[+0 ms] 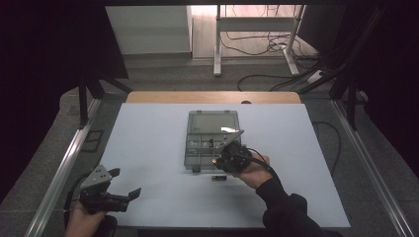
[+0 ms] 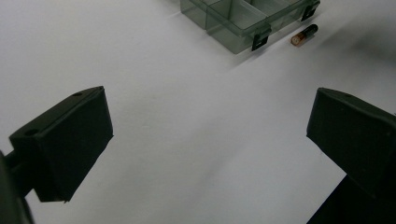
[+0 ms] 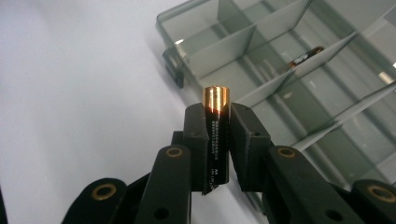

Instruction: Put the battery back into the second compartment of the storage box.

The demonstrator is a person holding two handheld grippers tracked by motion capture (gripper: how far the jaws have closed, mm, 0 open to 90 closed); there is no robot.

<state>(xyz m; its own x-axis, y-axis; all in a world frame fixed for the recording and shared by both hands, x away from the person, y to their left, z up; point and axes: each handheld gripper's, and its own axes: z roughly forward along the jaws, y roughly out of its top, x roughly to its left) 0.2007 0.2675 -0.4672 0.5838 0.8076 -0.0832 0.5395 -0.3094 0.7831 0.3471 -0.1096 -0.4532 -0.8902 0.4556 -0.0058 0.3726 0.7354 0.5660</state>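
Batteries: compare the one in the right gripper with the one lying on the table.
The held battery is clamped between the right gripper's shut jaws, copper end up, over the compartment box. The loose battery lies flat on the table beside the box's latch, untouched. Both are black with a copper end.

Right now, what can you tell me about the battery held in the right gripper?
The battery is a slim cylinder with a black printed wrapper and a shiny copper-coloured end band, metallic-looking. It stands roughly upright along the right gripper, whose two black jaws are shut on its sides, the copper end poking out past the tips. It hangs above the near edge of the open clear organizer box, touching nothing but the jaws.
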